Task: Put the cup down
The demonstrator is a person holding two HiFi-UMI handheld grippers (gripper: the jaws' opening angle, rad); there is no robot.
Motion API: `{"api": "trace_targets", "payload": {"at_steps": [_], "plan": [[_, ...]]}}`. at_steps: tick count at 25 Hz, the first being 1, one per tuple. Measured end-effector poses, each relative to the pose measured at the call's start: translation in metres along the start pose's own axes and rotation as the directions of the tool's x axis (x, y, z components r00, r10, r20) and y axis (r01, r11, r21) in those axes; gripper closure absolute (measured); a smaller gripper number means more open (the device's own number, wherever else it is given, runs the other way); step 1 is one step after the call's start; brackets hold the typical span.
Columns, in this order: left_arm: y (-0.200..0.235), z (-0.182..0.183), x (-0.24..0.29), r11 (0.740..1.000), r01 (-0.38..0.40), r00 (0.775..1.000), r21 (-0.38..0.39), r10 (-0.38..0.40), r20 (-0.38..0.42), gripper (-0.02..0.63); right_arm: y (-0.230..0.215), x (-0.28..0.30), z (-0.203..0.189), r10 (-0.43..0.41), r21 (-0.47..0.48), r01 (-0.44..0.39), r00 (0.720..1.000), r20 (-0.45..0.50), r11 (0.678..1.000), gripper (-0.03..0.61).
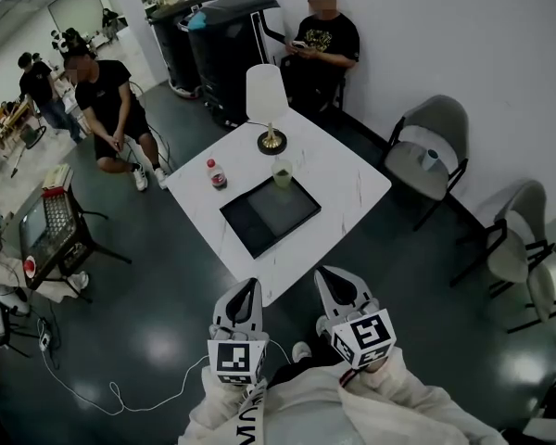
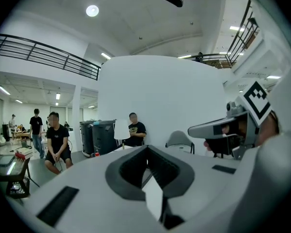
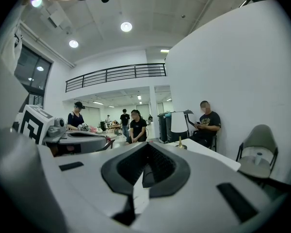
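Note:
A clear cup (image 1: pixel 282 173) with greenish liquid stands upright on the white table (image 1: pixel 352 179), at the far edge of a black tray (image 1: pixel 270 214). Both grippers are held close to the person's body, short of the table's near corner and well away from the cup. In the head view my left gripper (image 1: pixel 240 297) and my right gripper (image 1: pixel 337 282) both point toward the table. Each has its jaws together with nothing between them. The left gripper view shows its own jaws (image 2: pixel 146 152) shut and empty, and so does the right gripper view (image 3: pixel 146 149).
A red-capped bottle (image 1: pixel 217 174) and a white-shaded lamp (image 1: pixel 269 109) also stand on the table. Grey chairs (image 1: pixel 431 151) line the wall at right. Black bins (image 1: pixel 227 40) and seated people are behind the table. A cart with a monitor (image 1: pixel 51 225) and a floor cable (image 1: pixel 120 397) lie left.

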State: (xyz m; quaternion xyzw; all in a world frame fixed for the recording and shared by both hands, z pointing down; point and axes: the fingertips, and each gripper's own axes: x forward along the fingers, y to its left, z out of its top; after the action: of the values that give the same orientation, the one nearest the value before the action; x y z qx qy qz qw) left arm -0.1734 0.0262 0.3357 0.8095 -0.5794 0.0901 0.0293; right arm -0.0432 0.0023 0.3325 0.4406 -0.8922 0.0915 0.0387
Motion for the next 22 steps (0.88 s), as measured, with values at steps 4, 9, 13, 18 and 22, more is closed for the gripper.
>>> {"api": "trace_targets", "payload": {"at_steps": [4,9,13,18,22], "plan": [[-0.006,-0.005,0.002,1.0,0.014,1.0,0.004,-0.014,-0.018,0.601,-0.002,-0.002,0.002,-0.003,0.003,0.003,1.0,0.0,1.0,0.572],[-0.015,-0.003,0.007,1.0,0.017,1.0,0.009,-0.017,-0.024,0.601,-0.009,-0.002,0.0,0.01,0.013,-0.01,1.0,-0.006,1.0,0.572],[-0.028,0.002,0.015,1.0,0.019,0.999,0.002,-0.019,-0.026,0.601,-0.016,-0.005,0.002,0.022,0.017,-0.022,1.0,-0.006,1.0,0.572],[-0.039,0.006,0.025,1.0,0.005,1.0,0.003,-0.005,-0.027,0.601,-0.028,-0.008,0.003,0.04,0.018,-0.039,0.999,-0.006,0.999,0.572],[-0.048,0.012,0.032,1.0,0.005,1.0,-0.009,-0.005,-0.02,0.601,-0.037,-0.009,0.009,0.057,0.015,-0.057,0.998,0.01,0.998,0.572]]}}
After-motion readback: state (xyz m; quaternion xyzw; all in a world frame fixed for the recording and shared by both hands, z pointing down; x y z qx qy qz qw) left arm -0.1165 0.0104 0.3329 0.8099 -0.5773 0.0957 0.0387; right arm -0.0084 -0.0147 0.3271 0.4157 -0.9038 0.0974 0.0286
